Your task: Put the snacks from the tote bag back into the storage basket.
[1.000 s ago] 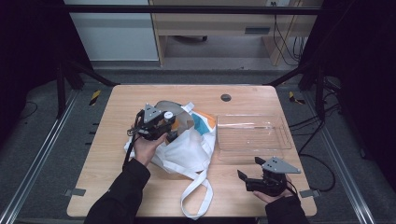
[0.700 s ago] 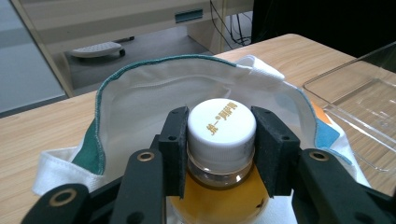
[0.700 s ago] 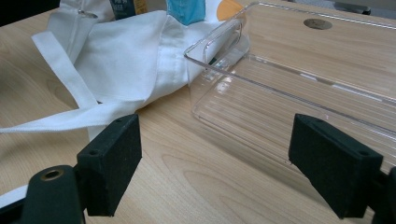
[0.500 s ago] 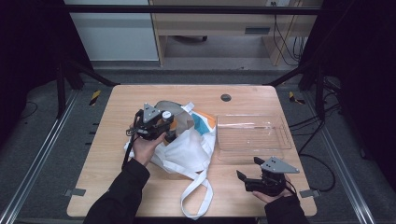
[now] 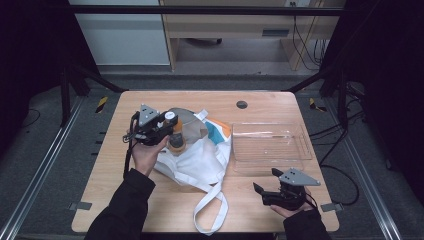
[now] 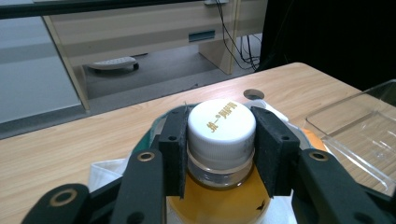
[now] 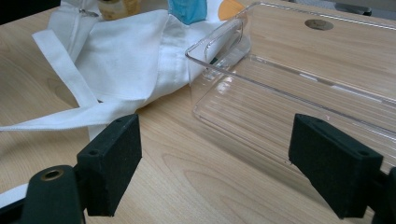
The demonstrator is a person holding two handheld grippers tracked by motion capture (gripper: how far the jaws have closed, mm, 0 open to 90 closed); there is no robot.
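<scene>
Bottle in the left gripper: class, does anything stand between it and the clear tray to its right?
Nothing rigid. The bottle, clamped at its cap by the left gripper, rises from the white bag; only the bag's cloth edge lies before the empty tray.

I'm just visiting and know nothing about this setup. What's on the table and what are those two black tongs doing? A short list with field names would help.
Table: wooden table with a round hole near the far edge
Left tongs: shut on the bottle, pads on either side of its white cap
Bottle: white cap with gold lettering, orange liquid, upright, at the mouth of the bag
Bag: white cloth bag with orange and blue print, strap trailing toward the near edge
Tray: clear plastic, nothing visible in it, right of the bag
Right tongs: open, holding nothing, near the table's front edge by the tray
</scene>
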